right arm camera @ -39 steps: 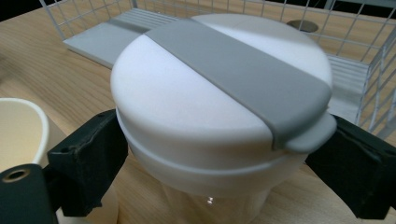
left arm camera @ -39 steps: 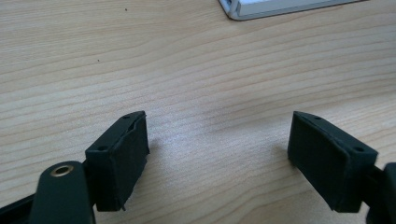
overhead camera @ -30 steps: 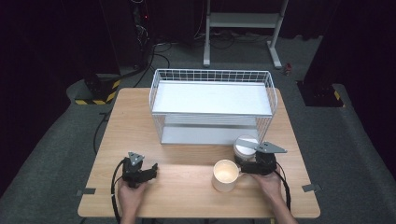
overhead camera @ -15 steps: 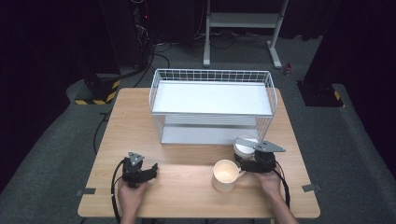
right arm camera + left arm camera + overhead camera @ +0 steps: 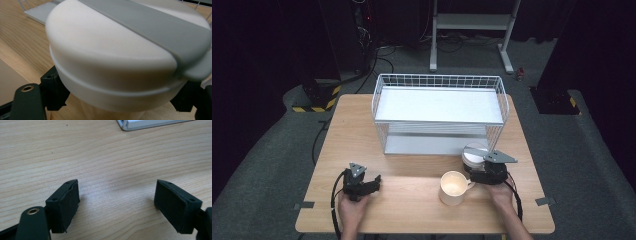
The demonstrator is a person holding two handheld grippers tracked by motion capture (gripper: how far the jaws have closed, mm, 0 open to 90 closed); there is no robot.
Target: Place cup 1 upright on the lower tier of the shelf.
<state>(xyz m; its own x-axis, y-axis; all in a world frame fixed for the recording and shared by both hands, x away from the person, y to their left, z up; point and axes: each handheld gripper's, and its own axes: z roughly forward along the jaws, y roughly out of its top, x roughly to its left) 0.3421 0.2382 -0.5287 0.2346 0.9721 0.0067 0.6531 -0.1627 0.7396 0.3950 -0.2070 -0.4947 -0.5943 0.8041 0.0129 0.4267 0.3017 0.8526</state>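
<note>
A white round container (image 5: 474, 154) with a grey lid stands on the wooden table (image 5: 412, 175), just in front of the wire basket (image 5: 439, 112). My right gripper (image 5: 480, 169) is open, its jaws standing on either side of the container's (image 5: 112, 75) lower body; in the right gripper view (image 5: 120, 101) they sit close against it. A cream mug (image 5: 453, 188) stands just left of this gripper, handle pointing toward it. My left gripper (image 5: 371, 182) rests low over the table at the front left. It is open (image 5: 116, 202), with bare wood between its jaws.
The white wire basket holds a flat white shelf and takes up the back middle of the table. Its base corner (image 5: 140, 124) lies ahead of the left gripper. Dark floor, cables and a metal stand (image 5: 472, 30) lie beyond the table.
</note>
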